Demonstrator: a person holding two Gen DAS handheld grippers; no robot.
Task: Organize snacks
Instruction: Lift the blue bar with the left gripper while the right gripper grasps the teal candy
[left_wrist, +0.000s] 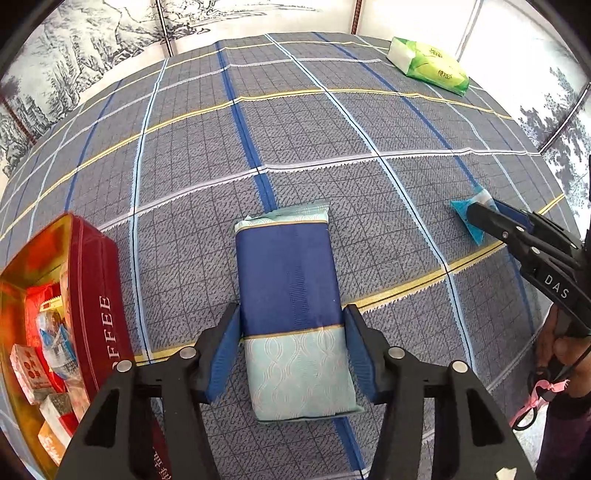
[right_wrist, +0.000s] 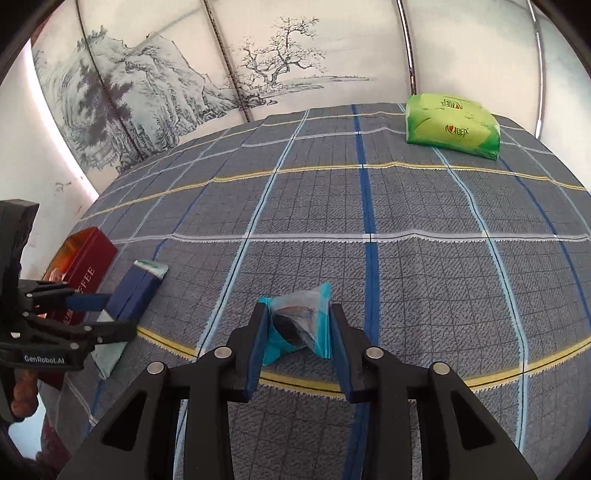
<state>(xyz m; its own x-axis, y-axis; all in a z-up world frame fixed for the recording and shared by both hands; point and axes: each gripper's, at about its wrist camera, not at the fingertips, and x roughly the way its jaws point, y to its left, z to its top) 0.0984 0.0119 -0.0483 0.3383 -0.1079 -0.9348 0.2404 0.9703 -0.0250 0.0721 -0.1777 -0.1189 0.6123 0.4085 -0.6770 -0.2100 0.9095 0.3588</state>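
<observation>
The left wrist view rides on the left hand-held gripper (left_wrist: 291, 343), looking steeply down, close over the plaid tabletop (left_wrist: 332, 125). The right wrist view rides on the right hand-held gripper (right_wrist: 297, 336), tilted less steeply, facing the painted wall (right_wrist: 147, 96). Both share the green pack (left_wrist: 430, 64) far off, the blue packet (left_wrist: 290, 280), the red tin (left_wrist: 96, 266), and each sees the other gripper at its edge.
</observation>
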